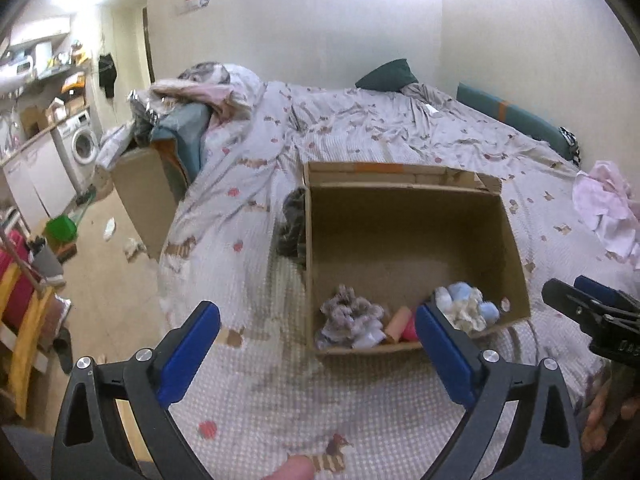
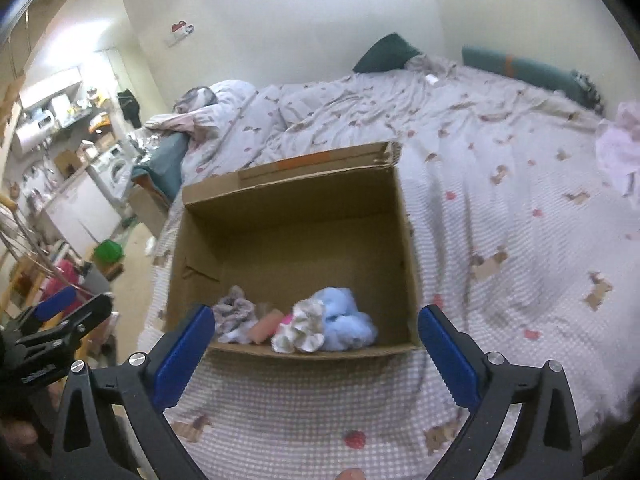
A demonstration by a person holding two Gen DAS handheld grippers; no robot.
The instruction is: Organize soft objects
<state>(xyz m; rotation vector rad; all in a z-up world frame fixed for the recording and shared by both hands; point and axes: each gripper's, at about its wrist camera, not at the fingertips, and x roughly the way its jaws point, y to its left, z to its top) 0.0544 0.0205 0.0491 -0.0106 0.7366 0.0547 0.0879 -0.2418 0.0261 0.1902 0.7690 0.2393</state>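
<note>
An open cardboard box [image 1: 404, 188] [image 2: 288, 176] stands on the bed. At its near wall lie several soft things: a grey-lilac plush [image 1: 352, 312] [image 2: 234, 306], a pink roll [image 1: 398, 322] [image 2: 266, 326], a cream ruffled piece [image 2: 302, 330] and a light blue plush [image 1: 488, 312] [image 2: 344, 316]. My left gripper [image 1: 318, 344] is open and empty, just in front of the box. My right gripper [image 2: 316, 344] is open and empty at the box's near edge; it also shows at the right of the left wrist view [image 1: 588, 304].
A dark crumpled cloth [image 1: 294, 224] lies against the box's left side. A pink garment [image 1: 608, 208] [image 2: 618, 148] lies on the bed at the right. Dark green pillow [image 1: 386, 74] at the headboard. Piled bedding and another cardboard box [image 1: 148, 196] stand at the bed's left; the floor is cluttered.
</note>
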